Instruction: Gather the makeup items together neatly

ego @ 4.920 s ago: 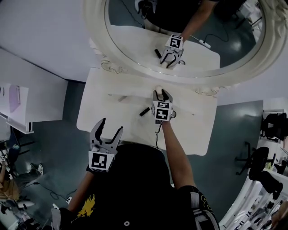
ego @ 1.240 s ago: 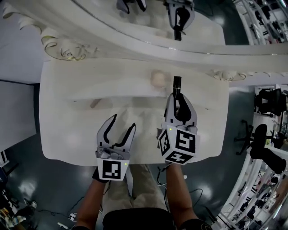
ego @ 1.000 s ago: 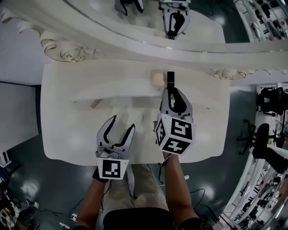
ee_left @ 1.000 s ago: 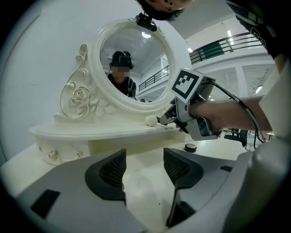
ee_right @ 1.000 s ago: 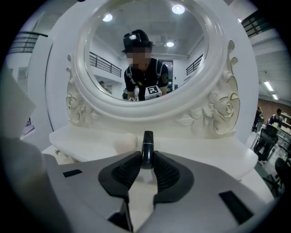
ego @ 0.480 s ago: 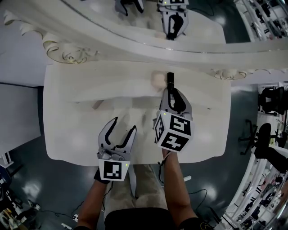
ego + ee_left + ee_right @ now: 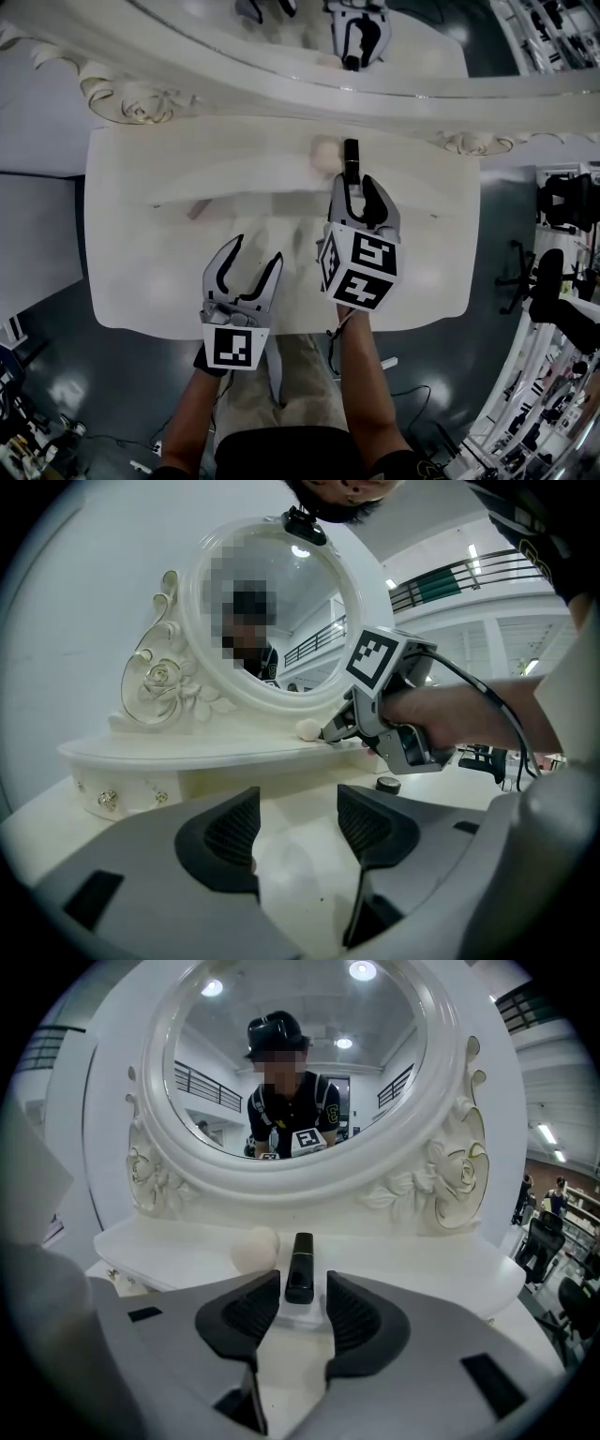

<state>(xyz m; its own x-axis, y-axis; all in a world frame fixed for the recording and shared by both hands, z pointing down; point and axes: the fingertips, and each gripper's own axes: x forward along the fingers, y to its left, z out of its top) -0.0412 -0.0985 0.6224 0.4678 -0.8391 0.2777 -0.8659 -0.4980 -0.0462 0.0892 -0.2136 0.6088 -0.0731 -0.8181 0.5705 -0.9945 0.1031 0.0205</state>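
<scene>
Right gripper (image 7: 302, 1290) jaws are opening, releasing the slim black plastic tube (image 7: 300, 1267), which lies beside the round beige sponge (image 7: 255, 1248). Left gripper (image 7: 298, 810) jaws stand apart, empty.

Mirror frame (image 7: 281, 80) blocks passage behind the black tube (image 7: 351, 156) and sponge (image 7: 324, 154); the tabletop's (image 7: 131, 281) front left lies open.

Glossy plastic tube (image 7: 299, 1279), matt sponge (image 7: 255, 1249)
</scene>
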